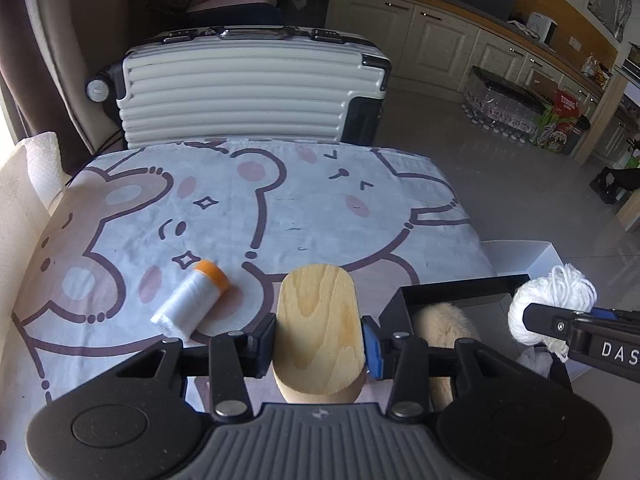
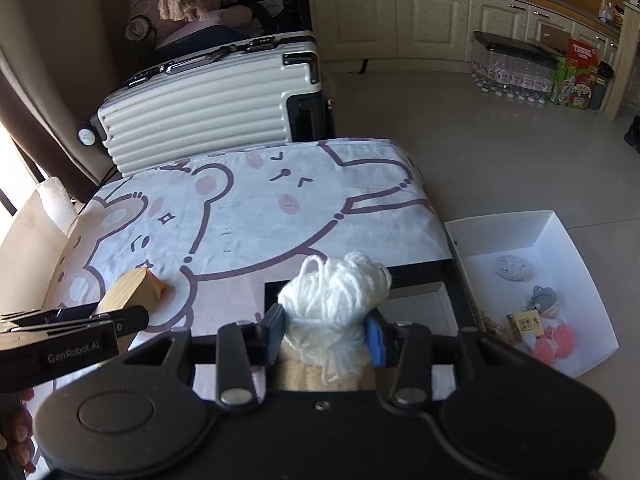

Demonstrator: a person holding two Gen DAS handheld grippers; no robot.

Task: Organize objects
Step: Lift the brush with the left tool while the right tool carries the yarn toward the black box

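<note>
My left gripper [image 1: 319,346] is shut on a pale wooden block [image 1: 318,328] with rounded ends, held above the table's near edge. My right gripper [image 2: 327,334] is shut on a ball of white yarn [image 2: 334,290], hanging over a black box [image 2: 420,280] that holds something beige and furry [image 1: 444,318]. From the left wrist view the yarn [image 1: 552,300] and right gripper show at the right edge. The wooden block [image 2: 130,290] appears at the left of the right wrist view. A white roll with an orange cap [image 1: 192,304] lies on the bear-print cloth [image 1: 280,208].
A white ribbed suitcase [image 1: 248,92] stands behind the table. A white open box [image 2: 548,280] on the floor at right holds a grey lump, pink pompoms and small trinkets. A paper towel roll [image 2: 56,204] stands at the table's left. Kitchen cabinets and bottle packs line the far wall.
</note>
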